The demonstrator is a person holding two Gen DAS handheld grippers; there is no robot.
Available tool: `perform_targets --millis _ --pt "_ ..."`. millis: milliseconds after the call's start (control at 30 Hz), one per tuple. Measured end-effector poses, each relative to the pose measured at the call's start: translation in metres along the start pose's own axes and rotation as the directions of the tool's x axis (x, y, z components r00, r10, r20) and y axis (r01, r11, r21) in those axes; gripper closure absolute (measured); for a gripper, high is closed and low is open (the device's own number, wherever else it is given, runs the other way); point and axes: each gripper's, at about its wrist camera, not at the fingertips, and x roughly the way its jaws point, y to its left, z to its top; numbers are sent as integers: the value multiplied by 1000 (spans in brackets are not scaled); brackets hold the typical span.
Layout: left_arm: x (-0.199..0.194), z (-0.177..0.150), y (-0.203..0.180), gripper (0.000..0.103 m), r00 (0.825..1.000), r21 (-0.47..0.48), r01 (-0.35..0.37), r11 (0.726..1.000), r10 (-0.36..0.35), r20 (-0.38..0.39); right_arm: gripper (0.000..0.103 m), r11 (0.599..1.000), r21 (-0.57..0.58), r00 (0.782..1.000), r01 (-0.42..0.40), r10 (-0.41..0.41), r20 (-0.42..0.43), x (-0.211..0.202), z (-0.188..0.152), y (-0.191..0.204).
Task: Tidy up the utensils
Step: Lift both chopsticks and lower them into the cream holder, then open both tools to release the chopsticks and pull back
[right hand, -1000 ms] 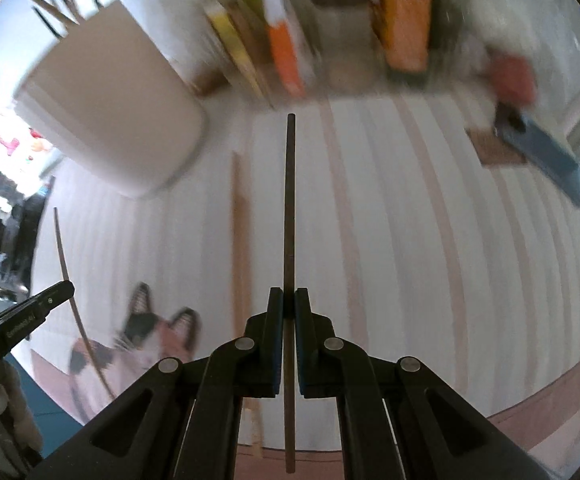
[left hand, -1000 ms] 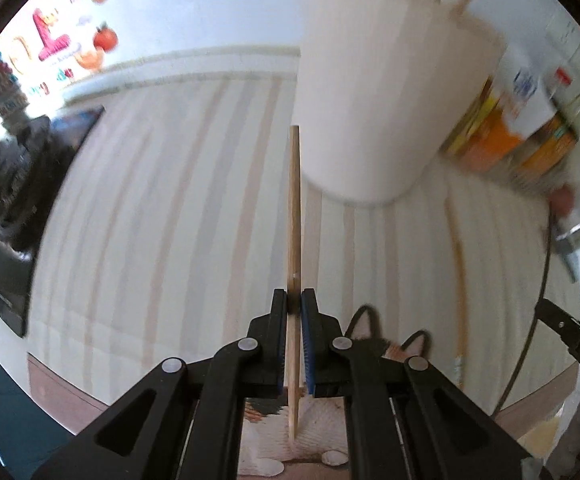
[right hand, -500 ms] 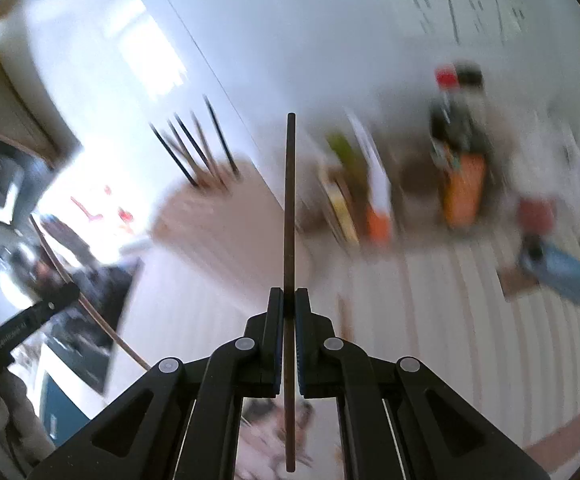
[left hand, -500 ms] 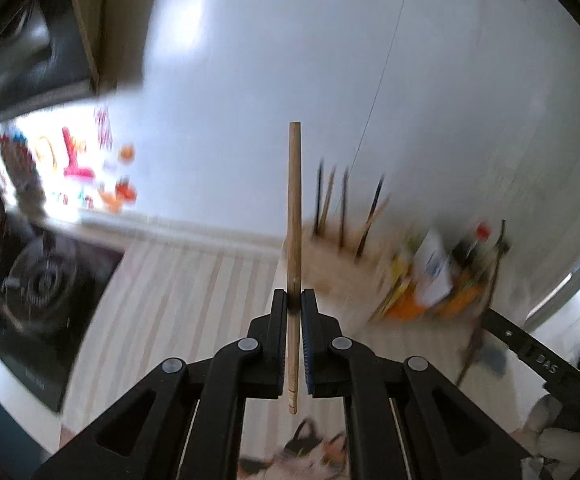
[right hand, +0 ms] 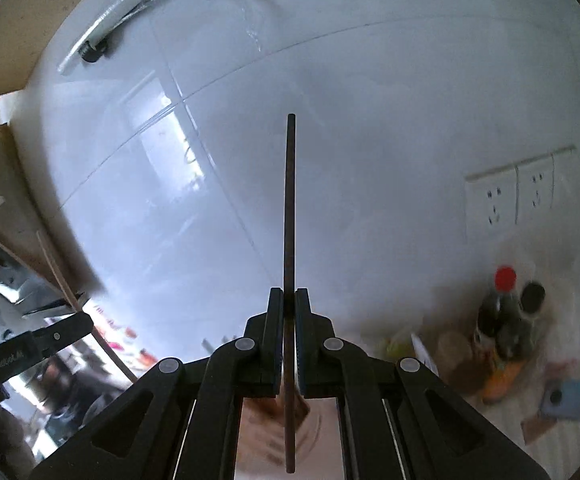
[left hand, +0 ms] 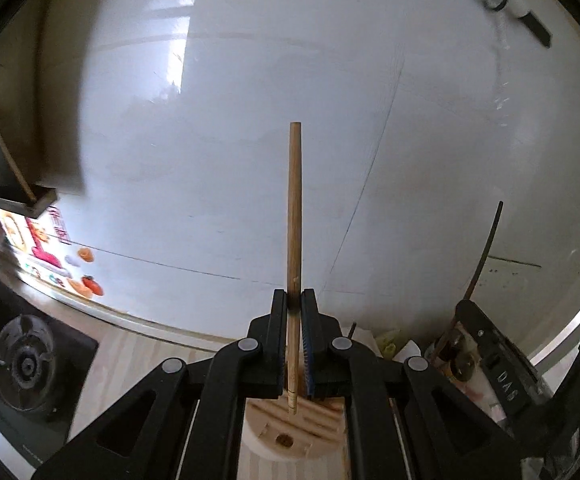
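A: We begin with the light wooden chopstick (left hand: 294, 216). Our left gripper (left hand: 294, 300) has its jaws closed on it near the thick end, so most of its length stands up in front of the white tiled wall (left hand: 249, 120).

B: Directly below that chopstick's bottom tip we see the wooden-topped utensil holder (left hand: 290, 436), with slots and a round hole in its lid. The tip hangs just above it; we cannot tell if it touches.

A: To the right of the holder, our right gripper (right hand: 289, 300) is clamped on the dark chopstick (right hand: 290, 208), which also points upward against the wall.

B: In the right wrist view the holder is a blur under the dark chopstick's lower end.

A: Further right of the holder stand sauce bottles (right hand: 506, 312), one red-capped, and wall sockets (right hand: 510, 196) above them.

B: Left of the holder, we see a gas burner (left hand: 21, 364) set in the black hob.
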Motion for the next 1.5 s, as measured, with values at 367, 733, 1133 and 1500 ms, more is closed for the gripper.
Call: perform_targets --millis 367,733,1133,1500 --pt "81 -8 -2 99 993 13 31 999 -30 -118 98 1000 9 999 10 -9 -32 72 -16 -4" --pt "72 -23 10 93 981 11 4 1000 -2 -196 97 997 -30 981 -69 63 -184 92 -33 -2" --pt "-5 -64 28 0 985 26 -143 989 145 -91 57 999 0 980 45 -44 -194 -3 -32 -39" --pt "29 -184 32 0 910 140 -263 955 294 -293 29 990 -15 906 137 -132 -403 -22 -132 -81"
